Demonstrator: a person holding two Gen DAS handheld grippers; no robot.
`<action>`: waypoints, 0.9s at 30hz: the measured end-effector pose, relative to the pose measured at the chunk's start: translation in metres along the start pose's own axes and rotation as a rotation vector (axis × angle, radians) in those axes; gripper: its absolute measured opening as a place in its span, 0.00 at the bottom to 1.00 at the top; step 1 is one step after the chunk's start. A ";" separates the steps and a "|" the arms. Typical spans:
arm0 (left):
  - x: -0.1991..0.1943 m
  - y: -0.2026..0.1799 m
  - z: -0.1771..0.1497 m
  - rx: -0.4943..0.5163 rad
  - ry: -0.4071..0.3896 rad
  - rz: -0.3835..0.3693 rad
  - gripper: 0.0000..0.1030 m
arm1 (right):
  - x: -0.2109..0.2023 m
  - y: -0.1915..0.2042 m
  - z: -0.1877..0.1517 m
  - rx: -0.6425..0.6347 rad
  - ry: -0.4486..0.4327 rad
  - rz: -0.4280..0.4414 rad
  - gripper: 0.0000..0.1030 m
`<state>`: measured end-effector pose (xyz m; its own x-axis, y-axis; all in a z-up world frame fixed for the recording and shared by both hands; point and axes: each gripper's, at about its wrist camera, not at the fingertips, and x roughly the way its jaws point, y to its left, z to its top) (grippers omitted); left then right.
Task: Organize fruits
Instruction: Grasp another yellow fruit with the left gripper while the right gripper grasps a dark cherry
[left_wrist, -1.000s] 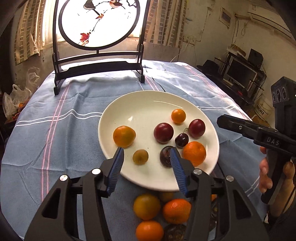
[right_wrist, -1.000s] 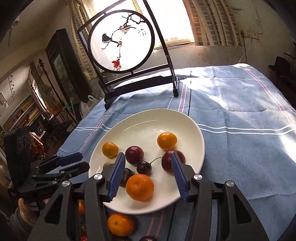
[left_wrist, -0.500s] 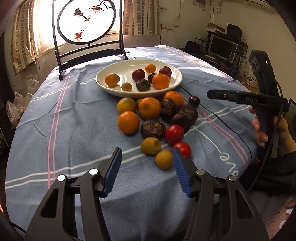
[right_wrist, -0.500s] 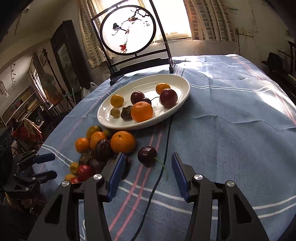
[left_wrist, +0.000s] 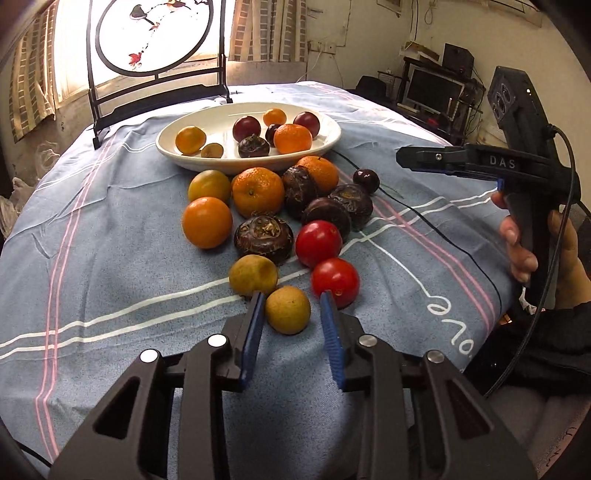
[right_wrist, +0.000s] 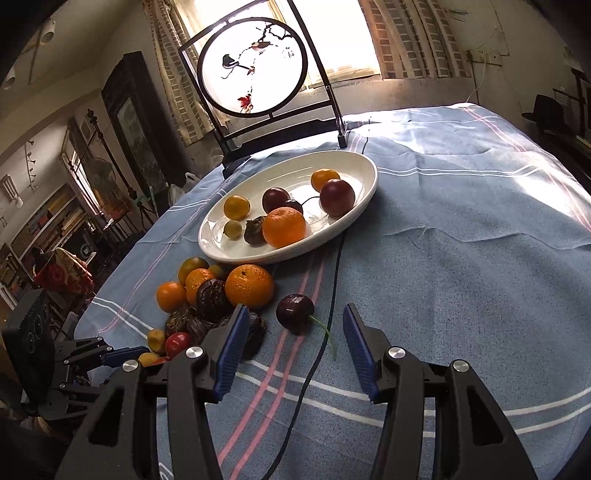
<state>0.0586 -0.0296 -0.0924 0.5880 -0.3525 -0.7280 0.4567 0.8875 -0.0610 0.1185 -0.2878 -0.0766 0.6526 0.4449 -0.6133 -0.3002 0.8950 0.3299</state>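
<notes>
A white oval plate (left_wrist: 332, 136) (right_wrist: 369, 177) holds several fruits. In front of it on the blue cloth lies a pile of oranges, dark brown fruits and two red tomatoes (left_wrist: 318, 243). Nearest to me is a small yellow-brown fruit (left_wrist: 288, 310), and my left gripper (left_wrist: 291, 295) is shut on it, one blue pad on each side. Another like it (left_wrist: 253, 275) lies just behind. My right gripper (right_wrist: 294, 309) (left_wrist: 413, 160) stands open, low over the cloth, its fingertips on either side of a dark cherry (right_wrist: 294, 312) (left_wrist: 365, 180) without touching it.
A round painted screen on a black stand (left_wrist: 155, 37) (right_wrist: 255, 66) stands behind the plate. A thin black cable (right_wrist: 332, 280) runs across the cloth past the cherry. A hand (left_wrist: 524, 243) grips the right tool at the table's right edge.
Both grippers have drawn back from over the plate to the near pile. The left jaws have narrowed around the small yellow-brown fruit. The right jaws keep the same width.
</notes>
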 end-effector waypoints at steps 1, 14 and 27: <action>0.001 0.001 -0.002 -0.004 0.002 0.003 0.25 | 0.000 0.000 0.000 -0.001 -0.001 0.001 0.52; -0.034 0.017 -0.005 -0.057 -0.044 0.026 0.23 | 0.021 0.011 0.001 -0.044 0.101 -0.087 0.51; 0.000 0.030 -0.007 -0.096 0.015 0.056 0.37 | 0.067 0.024 0.017 -0.092 0.231 -0.132 0.31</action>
<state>0.0673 -0.0013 -0.0991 0.6004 -0.2978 -0.7422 0.3567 0.9304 -0.0847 0.1670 -0.2372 -0.0983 0.5178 0.3103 -0.7972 -0.2921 0.9400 0.1762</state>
